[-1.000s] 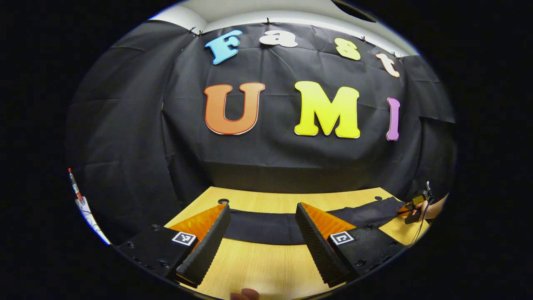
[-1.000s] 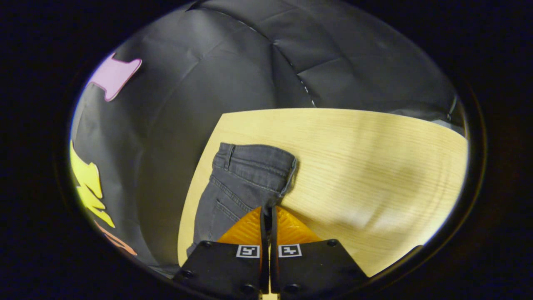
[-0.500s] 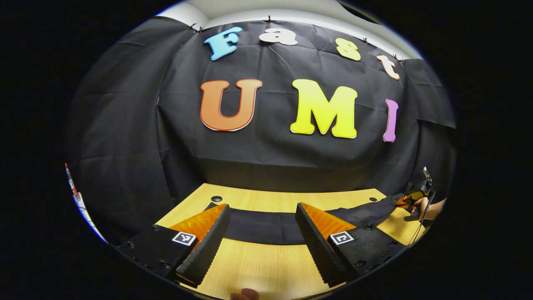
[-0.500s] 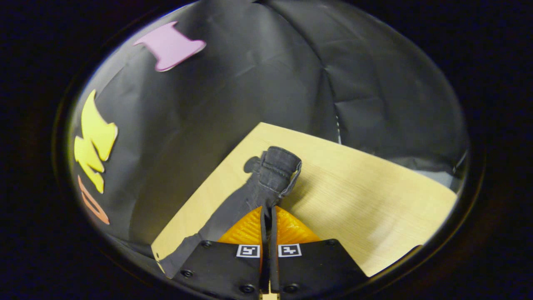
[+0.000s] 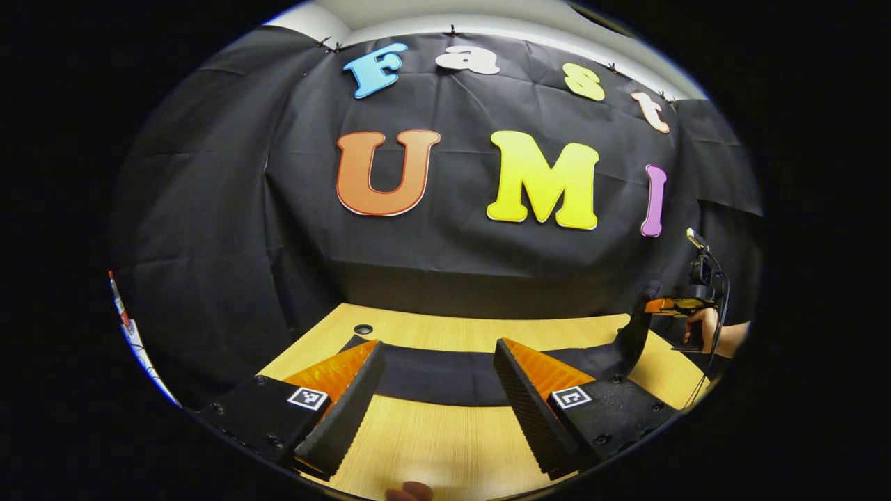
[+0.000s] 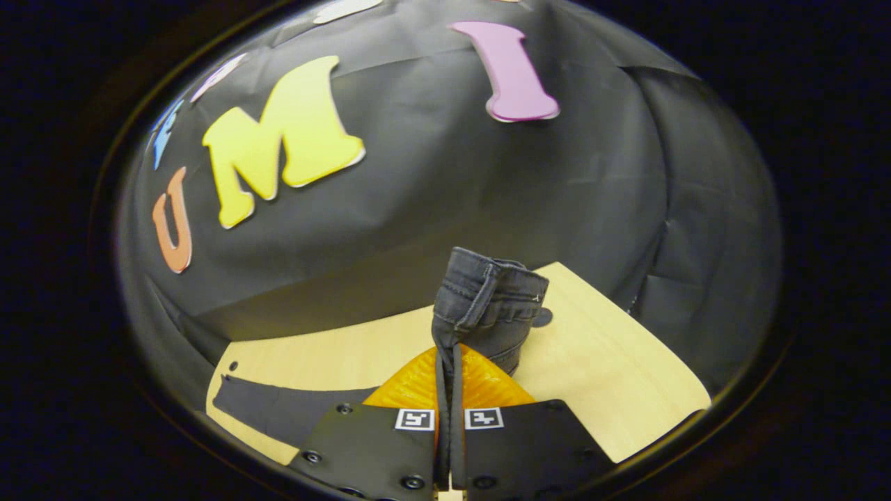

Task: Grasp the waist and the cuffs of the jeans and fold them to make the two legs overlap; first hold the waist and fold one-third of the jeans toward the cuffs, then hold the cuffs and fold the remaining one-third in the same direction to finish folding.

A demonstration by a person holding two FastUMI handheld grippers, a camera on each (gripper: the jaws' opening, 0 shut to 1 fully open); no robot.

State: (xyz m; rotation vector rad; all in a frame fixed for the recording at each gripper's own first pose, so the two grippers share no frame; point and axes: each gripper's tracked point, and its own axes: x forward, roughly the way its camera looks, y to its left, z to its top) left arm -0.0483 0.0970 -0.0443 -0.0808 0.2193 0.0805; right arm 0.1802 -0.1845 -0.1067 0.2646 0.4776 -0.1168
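jeans (image 6: 487, 306) legs behind fingers (image 6: 418, 445), hand (image 5: 703, 330) edge-cropped

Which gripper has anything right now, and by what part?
The right gripper is shut on the jeans at the waist end, lifted off the table. The left gripper is open, holding nothing.
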